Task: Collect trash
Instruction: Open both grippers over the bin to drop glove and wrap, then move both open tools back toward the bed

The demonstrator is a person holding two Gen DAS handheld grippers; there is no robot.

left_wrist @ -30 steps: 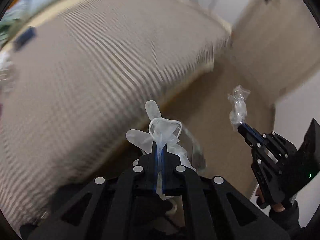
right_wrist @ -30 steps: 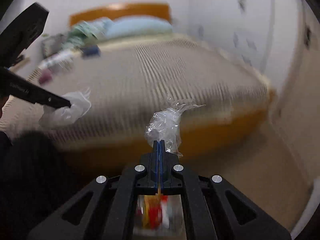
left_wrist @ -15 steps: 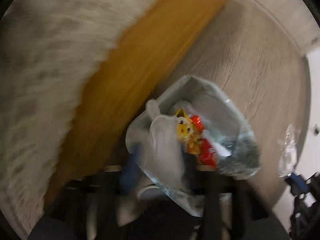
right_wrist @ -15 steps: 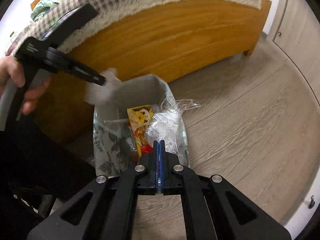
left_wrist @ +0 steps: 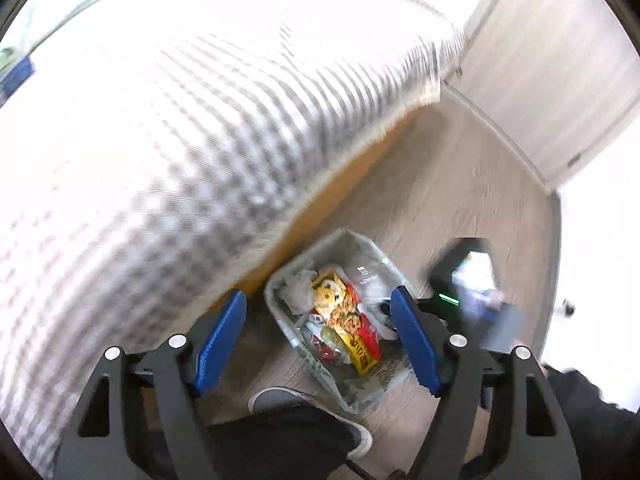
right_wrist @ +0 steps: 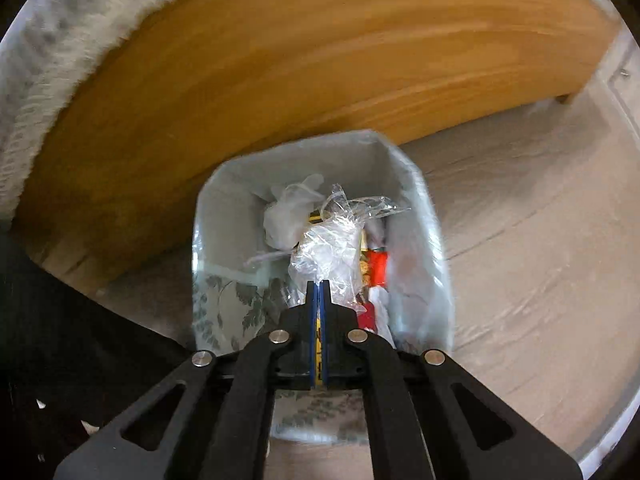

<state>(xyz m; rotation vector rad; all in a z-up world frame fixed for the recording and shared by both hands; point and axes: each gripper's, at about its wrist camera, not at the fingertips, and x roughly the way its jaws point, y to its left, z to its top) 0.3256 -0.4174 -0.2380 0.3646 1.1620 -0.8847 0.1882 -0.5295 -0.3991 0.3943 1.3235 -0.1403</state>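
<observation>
Trash bin (right_wrist: pixel 224 216), soft-walled with a leaf print, sits on pale wood-grain floor (right_wrist: pixel 520 280), its 12 o'clock rim tight against the orange wooden bed frame (right_wrist: pixel 320 60); open floor lies from 3 to 6 o'clock. Left gripper (left_wrist: pixel 318 334) hangs above it, jaws opening wide with nothing between them, white glove (right_wrist: pixel 288 216) lying inside. Right gripper (right_wrist: pixel 318 284) over the bin, jaws just starting to part, crinkly clear plastic wrap (right_wrist: pixel 332 248) between the tips.

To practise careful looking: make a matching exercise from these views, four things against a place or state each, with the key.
Things:
1. white glove
2. clear plastic wrap
3. left hand-held gripper
4. trash bin

States:
A. on the floor beside the wooden bed frame
B. blue pads wide apart, nothing between
C. lying loose in the bin
D. pinched at the right hand-held gripper

Pairs: 1-C, 2-D, 3-B, 4-A
</observation>
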